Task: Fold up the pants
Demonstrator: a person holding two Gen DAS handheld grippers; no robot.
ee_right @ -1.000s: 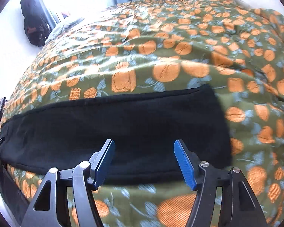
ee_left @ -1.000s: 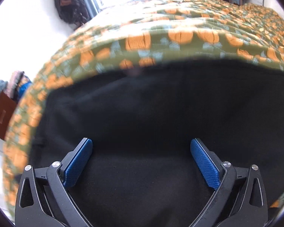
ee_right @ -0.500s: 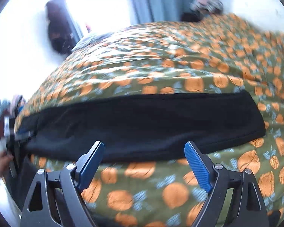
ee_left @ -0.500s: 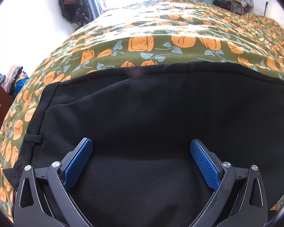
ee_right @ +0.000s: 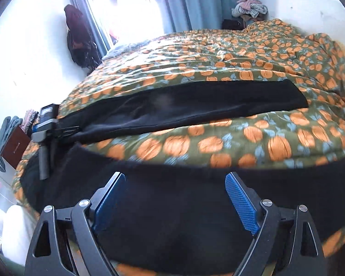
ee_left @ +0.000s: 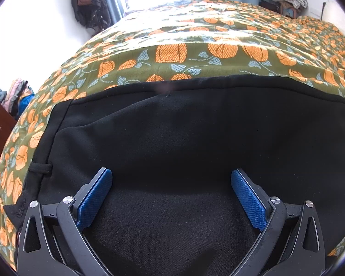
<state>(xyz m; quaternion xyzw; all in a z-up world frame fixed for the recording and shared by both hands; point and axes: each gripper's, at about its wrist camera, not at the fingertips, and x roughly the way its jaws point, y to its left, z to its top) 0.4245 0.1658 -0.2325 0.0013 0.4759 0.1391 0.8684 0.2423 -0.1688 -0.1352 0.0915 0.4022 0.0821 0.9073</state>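
Black pants (ee_left: pixel 184 142) lie flat on a bed with an olive cover printed with orange pumpkins (ee_left: pixel 218 53). In the left wrist view the waist end with a belt loop (ee_left: pixel 40 168) is at the left, and my left gripper (ee_left: pixel 171 192) is open and empty just above the cloth. In the right wrist view one leg (ee_right: pixel 195 105) stretches across the bed and the other leg (ee_right: pixel 195 197) lies nearer. My right gripper (ee_right: pixel 175 194) is open and empty over the near leg. The left gripper (ee_right: pixel 46 128) shows at the waist end.
A dark bag (ee_right: pixel 77 41) hangs by the bright window with blue curtains (ee_right: pixel 195 0). A pile of clothes (ee_right: pixel 250 7) sits in the far corner. A wooden cabinet with draped clothes (ee_right: pixel 11 147) stands left of the bed.
The right gripper has pulled back and up from the far leg, so both legs now show and it hovers over the near leg. The left gripper stayed over the waist area, open.
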